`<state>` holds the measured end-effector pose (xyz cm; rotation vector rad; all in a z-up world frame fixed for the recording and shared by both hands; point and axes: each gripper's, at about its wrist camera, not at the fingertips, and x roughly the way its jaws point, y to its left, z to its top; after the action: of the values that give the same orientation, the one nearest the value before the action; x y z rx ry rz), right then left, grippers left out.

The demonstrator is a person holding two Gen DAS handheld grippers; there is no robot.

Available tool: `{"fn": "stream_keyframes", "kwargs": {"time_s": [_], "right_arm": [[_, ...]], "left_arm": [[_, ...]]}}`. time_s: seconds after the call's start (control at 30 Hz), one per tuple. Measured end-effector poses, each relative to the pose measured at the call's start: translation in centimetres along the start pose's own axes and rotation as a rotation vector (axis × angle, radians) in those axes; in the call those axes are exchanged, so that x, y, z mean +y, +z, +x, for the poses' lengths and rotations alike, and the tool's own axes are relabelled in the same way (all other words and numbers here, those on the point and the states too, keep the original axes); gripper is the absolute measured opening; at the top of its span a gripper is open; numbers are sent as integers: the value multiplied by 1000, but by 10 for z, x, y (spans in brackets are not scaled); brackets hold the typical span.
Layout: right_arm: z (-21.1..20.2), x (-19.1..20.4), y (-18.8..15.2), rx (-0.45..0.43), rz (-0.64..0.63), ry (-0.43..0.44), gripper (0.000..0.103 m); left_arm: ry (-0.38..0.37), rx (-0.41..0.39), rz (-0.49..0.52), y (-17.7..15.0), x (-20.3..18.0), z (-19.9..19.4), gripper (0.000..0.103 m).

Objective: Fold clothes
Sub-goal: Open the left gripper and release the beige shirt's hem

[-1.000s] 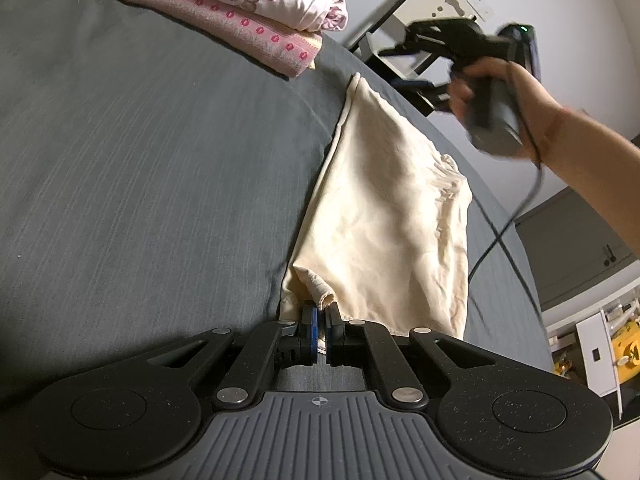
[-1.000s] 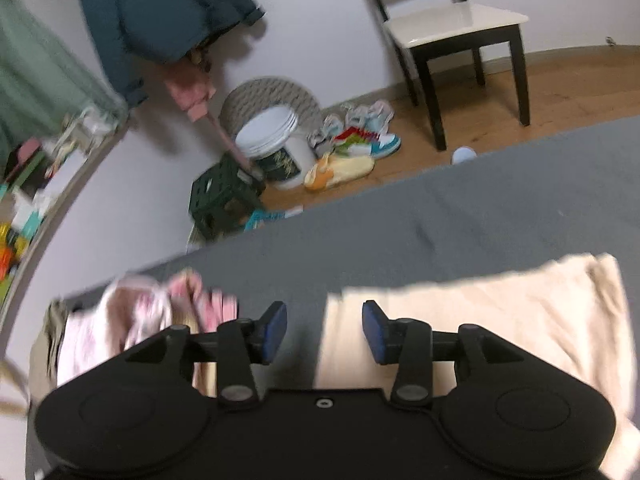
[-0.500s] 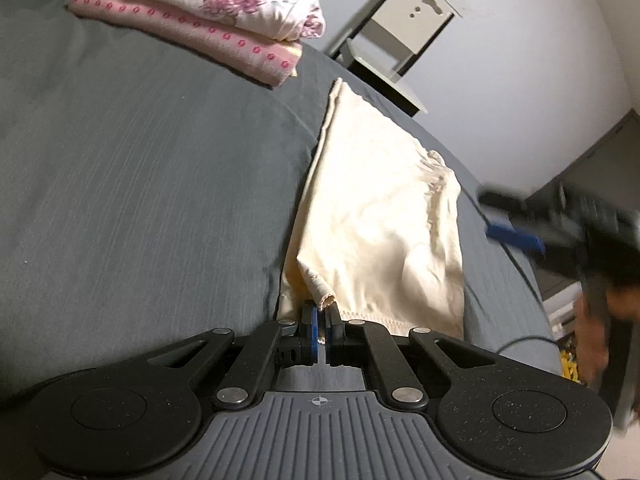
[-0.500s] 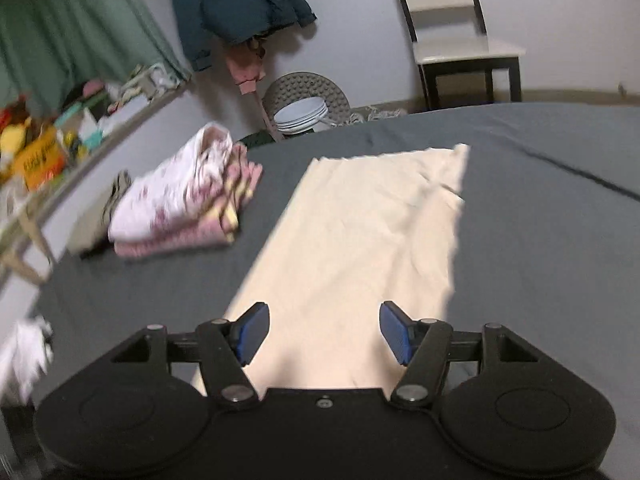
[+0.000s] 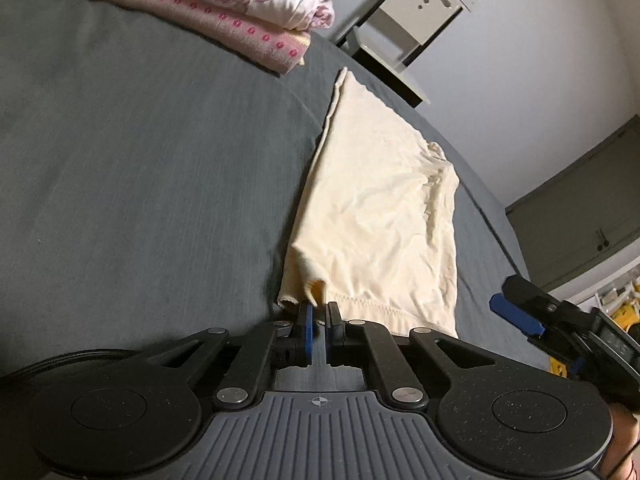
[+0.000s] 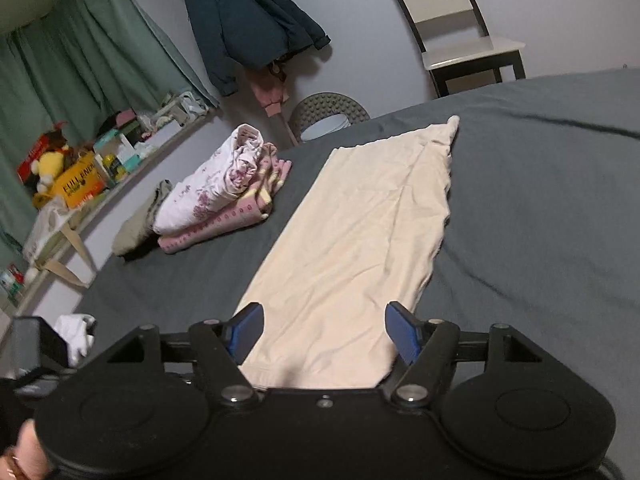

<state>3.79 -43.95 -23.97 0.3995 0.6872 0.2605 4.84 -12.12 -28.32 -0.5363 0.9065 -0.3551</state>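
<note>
From my feed, the cream garment's (image 6: 348, 240) near hem hides behind the right gripper's (image 6: 324, 330) body; the olive cloth (image 6: 140, 224) sits half-covered by the folded stack (image 6: 216, 196).

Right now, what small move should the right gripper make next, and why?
Probably lower and shut the right gripper on the cream garment's near hem. It hovers open there, while the left gripper already pinches the other near corner.

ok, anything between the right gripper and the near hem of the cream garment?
Nothing visible. The right gripper has its jaws open right over the near hem of the cream garment, with only cloth in between. The folded stack lies off to the left, apart from it.
</note>
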Motion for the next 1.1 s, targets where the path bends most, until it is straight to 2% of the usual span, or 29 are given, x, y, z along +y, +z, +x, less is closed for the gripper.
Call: {"fn": "stream_keyframes", "kwargs": {"time_s": [0.07,0.2,0.23,0.27,0.3,0.33,0.37,0.47,0.63,0.7,0.73,0.77,0.87,1.0,1.1], "right_arm": [[-3,4,1,-7,-43,-19,66],[-5,10,3,7,-99,-67,67],[-6,9,3,10,-86,-58,67],[-6,8,4,14,-71,-45,68],[-6,7,4,17,-59,-35,71],[-6,7,3,20,-54,-31,74],[-5,7,2,23,-56,-33,74],[-3,10,0,31,-86,-68,75],[-3,11,-2,26,-97,-108,84],[-3,11,-3,22,-95,-113,85],[-3,11,-3,21,-94,-116,86],[-2,10,-3,19,-92,-117,86],[0,7,-4,11,-81,-113,86],[7,3,-10,19,-54,-97,87],[10,5,-12,22,-60,-93,88]], "left_arm": [[1,-36,70,-1,-9,-13,3],[34,-126,373,0,-35,-33,6],[45,-131,441,1,-40,-34,19],[50,-125,485,4,-43,-34,39],[48,-119,515,6,-45,-33,49],[36,-121,534,9,-47,-34,65],[22,-128,558,11,-48,-35,68],[14,-142,699,17,-58,-36,69],[135,-209,1132,11,-84,-33,69],[168,-229,1272,7,-86,-31,69],[178,-236,1311,6,-85,-32,69],[185,-245,1327,5,-84,-32,69],[197,-270,1287,6,-76,-32,69],[206,-247,1216,2,-70,-28,69],[203,-242,1266,-5,-73,-23,69]]}}
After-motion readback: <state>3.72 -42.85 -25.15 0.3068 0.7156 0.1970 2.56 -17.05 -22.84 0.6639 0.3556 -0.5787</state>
